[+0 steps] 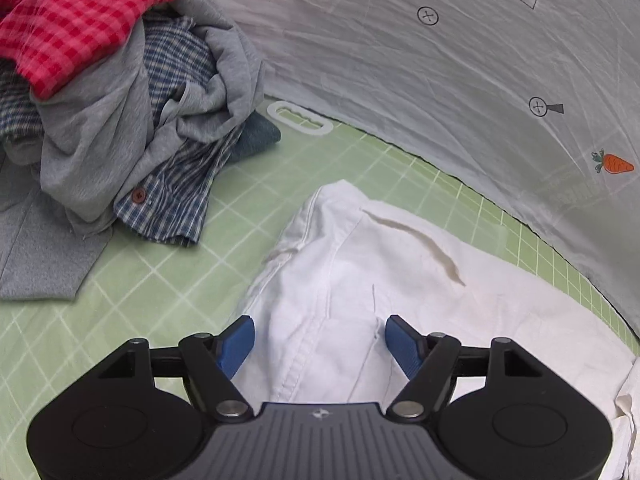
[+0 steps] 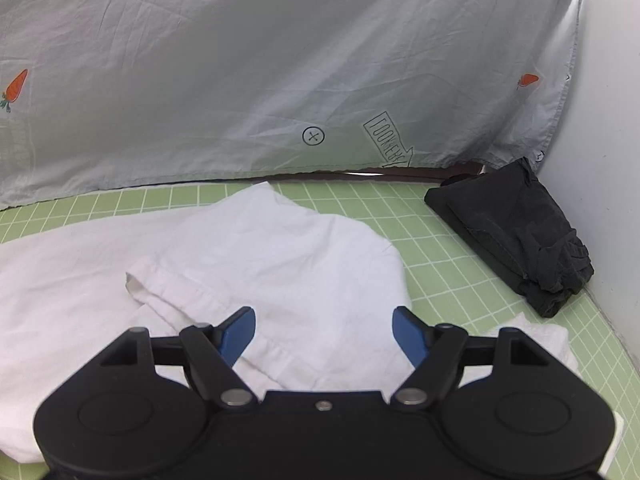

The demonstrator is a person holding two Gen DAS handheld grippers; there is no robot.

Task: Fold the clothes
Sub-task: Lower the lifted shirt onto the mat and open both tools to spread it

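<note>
Both the left gripper (image 1: 320,336) and right gripper (image 2: 324,330) hang wide, empty, over a part-folded white garment (image 1: 360,264); one dark garment (image 2: 516,232) looks folded, a pile (image 1: 120,120) waits.

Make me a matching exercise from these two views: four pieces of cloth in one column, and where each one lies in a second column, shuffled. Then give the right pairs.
Things
1. white garment
2. red checked cloth
3. black folded garment
4. grey printed sheet

Places
A. on top of the heap of unfolded clothes
B. hanging behind the green mat, with carrots printed on it
C. spread on the mat in front of both hand-held grippers
D. at the mat's far right corner, against the white wall

Pairs: 1-C, 2-A, 3-D, 4-B
</note>
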